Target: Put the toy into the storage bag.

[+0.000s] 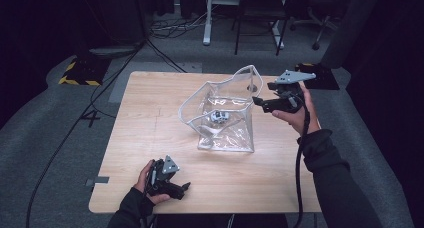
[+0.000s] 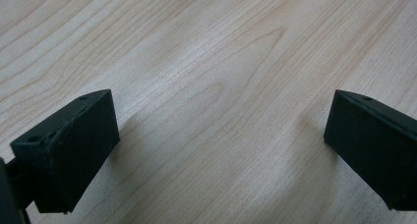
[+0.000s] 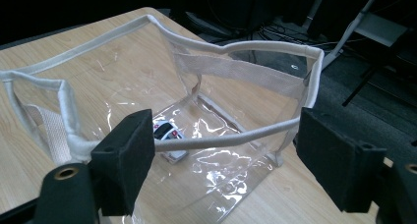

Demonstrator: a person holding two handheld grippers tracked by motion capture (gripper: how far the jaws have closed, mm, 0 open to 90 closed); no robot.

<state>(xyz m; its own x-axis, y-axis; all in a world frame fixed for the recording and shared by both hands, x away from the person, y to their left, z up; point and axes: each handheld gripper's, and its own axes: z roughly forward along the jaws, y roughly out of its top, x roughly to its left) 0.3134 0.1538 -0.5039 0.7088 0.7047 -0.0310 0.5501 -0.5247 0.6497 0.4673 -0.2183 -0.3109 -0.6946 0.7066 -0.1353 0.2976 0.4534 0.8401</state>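
Your clear plastic bag with white fabric trim (image 1: 225, 113) stands open at the centre of the light wooden desk (image 1: 140, 138), a small white toy car (image 1: 219, 116) already inside. Your right gripper (image 3: 221, 150) hangs part-open at its rim, gripping nothing; your left gripper (image 2: 221, 150) rests wide and empty at lower left. Closing or lifting the bag seems left.

A dim studio-like lab: floor cables (image 1: 100, 88), hazard-taped stand base (image 1: 82, 70).

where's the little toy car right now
The toy car lies on the bottom of the clear bag, mid-table in the high view. The right gripper hovers at the bag's right rim.
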